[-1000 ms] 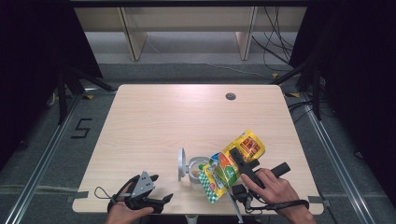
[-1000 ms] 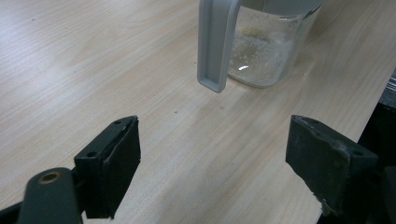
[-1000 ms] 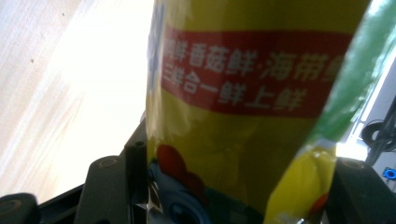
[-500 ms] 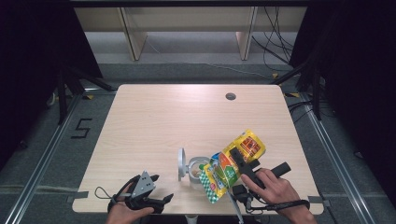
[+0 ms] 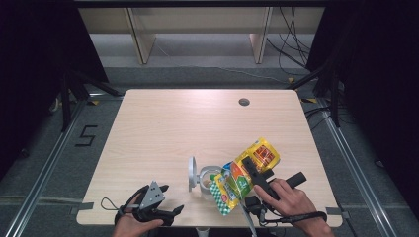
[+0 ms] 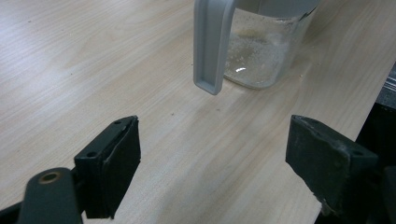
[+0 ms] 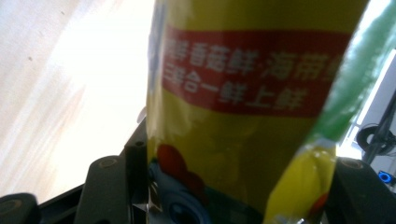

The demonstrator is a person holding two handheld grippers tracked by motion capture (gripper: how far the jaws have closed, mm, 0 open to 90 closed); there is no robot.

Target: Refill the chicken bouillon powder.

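From the high view, the snack bag (image 5: 245, 174) is tilted over the clear jar (image 5: 210, 178) near the tabletop's (image 5: 163, 128) front edge, right of its middle, and it covers the jar's right side, so whether bag and jar rim touch cannot be made out. The jar's grey lid (image 5: 191, 174) stands up on its left. The right gripper (image 5: 254, 170) lies across the bag, its jaws clenched on it, with the right hand (image 5: 289, 200) behind; the jaw tips are lost against the printed foil.

The right gripper view brings the bag (image 7: 243, 116) so close that it blurs: a yellow panel with a red band of white characters and a green strip at the right, cut off at the top, pinched between the two black jaws low in the frame.

The left gripper (image 5: 165, 200) sits at the front edge, left of the jar, held by the left hand (image 5: 131, 224), which the bottom of the picture cuts off. Its own view settles what the high view leaves small: the left gripper (image 6: 212, 154) has its jaws released, bare wood between them. Beyond them stands the jar (image 6: 261, 46), its top cut off, with pale grains at its bottom and the lid (image 6: 212, 44) hanging in front.
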